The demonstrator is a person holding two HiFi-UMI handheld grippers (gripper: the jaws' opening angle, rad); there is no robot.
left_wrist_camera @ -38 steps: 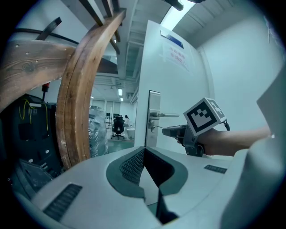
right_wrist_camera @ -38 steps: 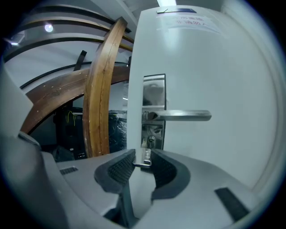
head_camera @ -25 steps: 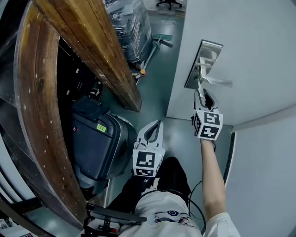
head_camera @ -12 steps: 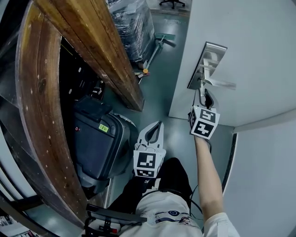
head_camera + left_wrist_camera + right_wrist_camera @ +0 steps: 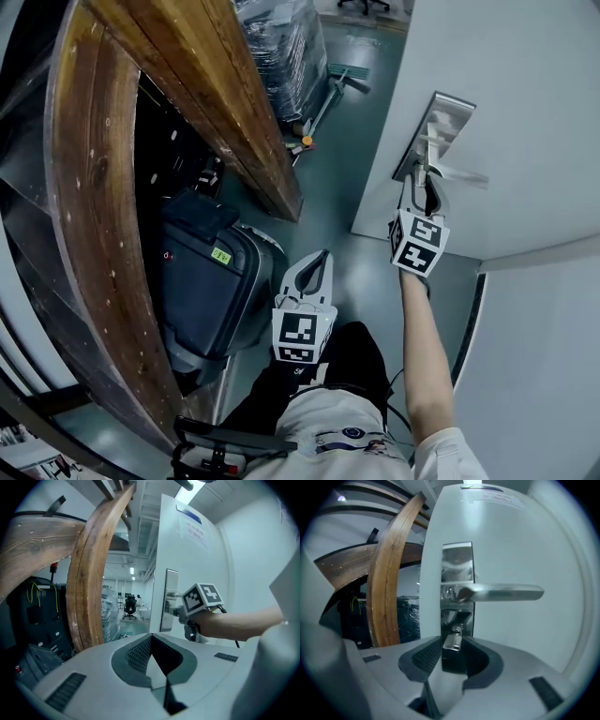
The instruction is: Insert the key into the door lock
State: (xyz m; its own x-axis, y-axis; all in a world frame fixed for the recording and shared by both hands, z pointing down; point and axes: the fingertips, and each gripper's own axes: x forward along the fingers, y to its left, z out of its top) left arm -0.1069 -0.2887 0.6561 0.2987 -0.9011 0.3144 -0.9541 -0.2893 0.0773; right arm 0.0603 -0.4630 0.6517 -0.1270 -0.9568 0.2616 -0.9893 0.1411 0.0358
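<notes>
A white door carries a steel lock plate with a lever handle. In the right gripper view the keyhole sits below the handle on the plate. My right gripper is shut on a small silver key, whose tip is at the keyhole. How deep it sits I cannot tell. From the head view, the right gripper is right under the handle. My left gripper hangs lower and to the left, shut and empty, and appears in its own view too.
A big curved wooden frame fills the left side, with a dark suitcase beside it. A wrapped pallet and a broom lie on the floor beyond. The door edge is just left of the lock plate.
The head view has shifted a little. My right gripper stays at the lock plate under the handle with the key; the left gripper has not moved.
</notes>
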